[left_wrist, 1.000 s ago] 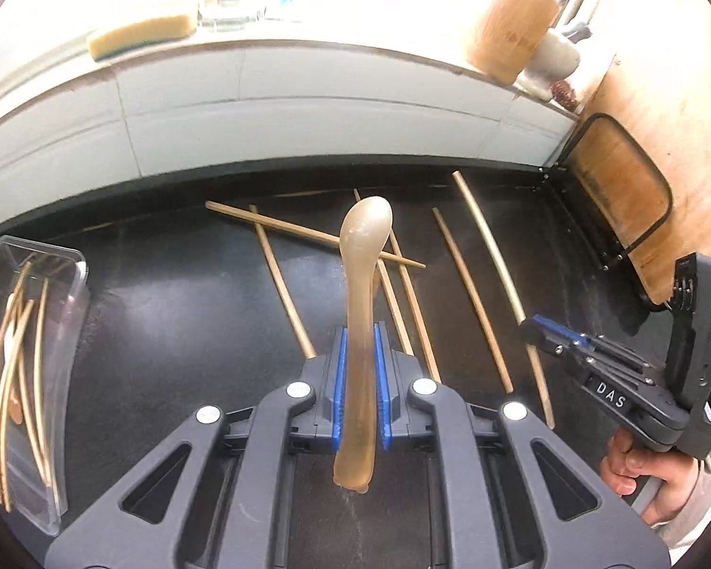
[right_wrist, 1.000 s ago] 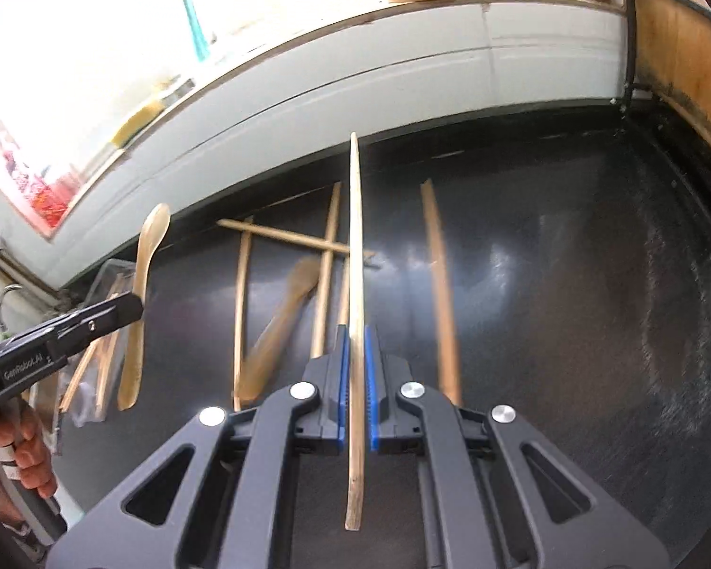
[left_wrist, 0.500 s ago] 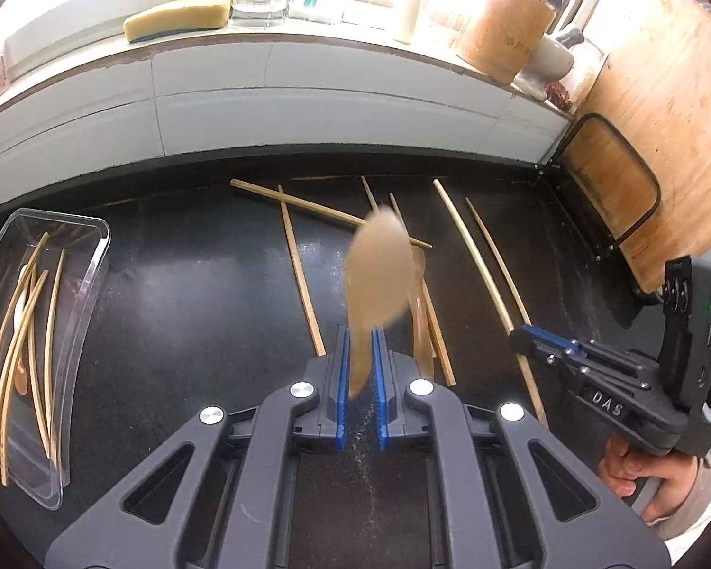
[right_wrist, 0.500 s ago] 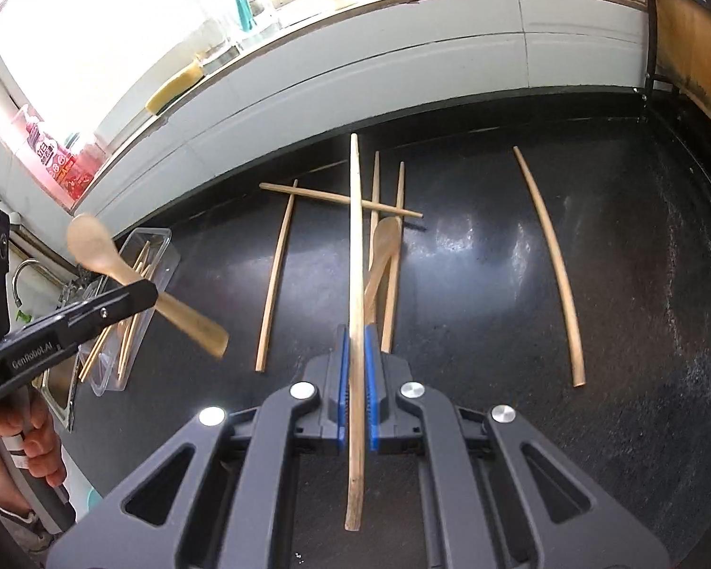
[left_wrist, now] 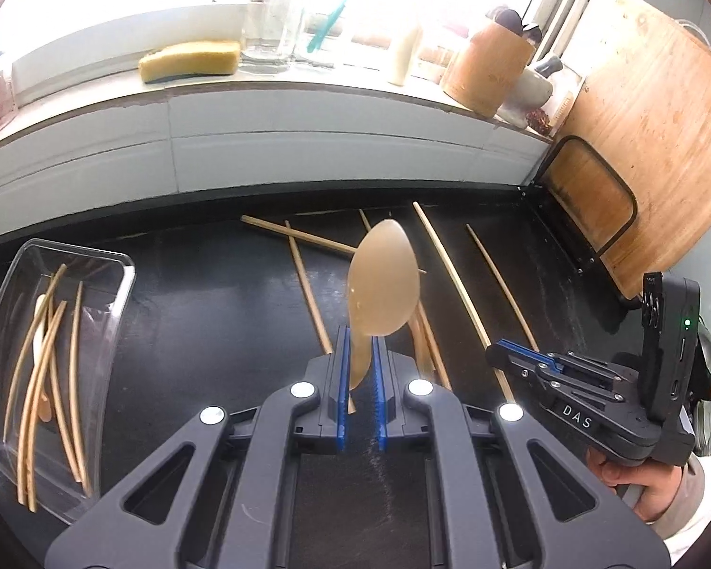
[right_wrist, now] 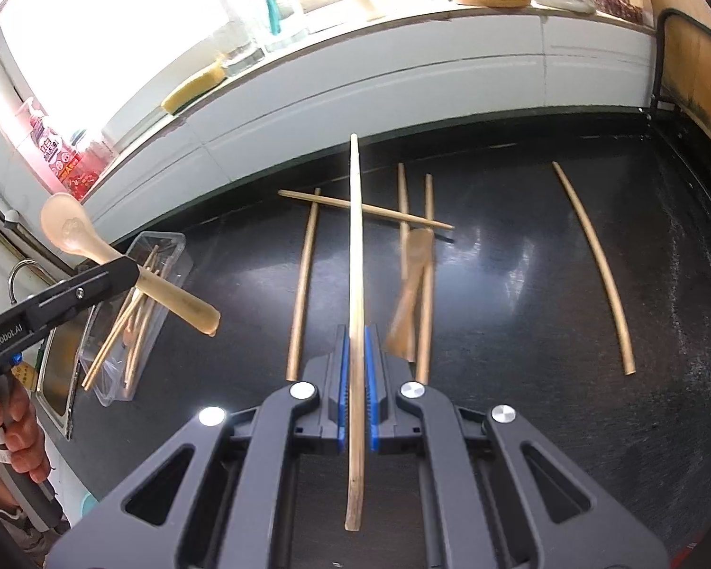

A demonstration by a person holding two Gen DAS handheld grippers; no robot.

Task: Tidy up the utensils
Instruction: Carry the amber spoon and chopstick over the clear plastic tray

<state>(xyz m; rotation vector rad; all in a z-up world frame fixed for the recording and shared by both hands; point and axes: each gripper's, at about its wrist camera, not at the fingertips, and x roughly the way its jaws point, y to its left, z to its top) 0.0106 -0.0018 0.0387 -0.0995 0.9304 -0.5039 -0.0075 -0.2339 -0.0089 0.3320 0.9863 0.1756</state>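
Note:
My left gripper is shut on a tan spoon, held above the black counter with its bowl tipped toward the camera; the spoon also shows in the right wrist view. My right gripper is shut on a long wooden chopstick that points straight ahead. Several loose chopsticks and another spoon lie on the counter. A clear plastic tray at the left holds several chopsticks and also shows in the right wrist view.
A white tiled ledge runs along the back with a sponge, glass, bottle and wooden holder. A wooden board leans at the right behind a black wire rack. A sink lies beside the tray.
The spoon has pivoted in my left gripper, from upright with its handle hanging down to bowl facing the camera. Both grippers have risen and pulled back from the counter. The chopstick stays gripped.

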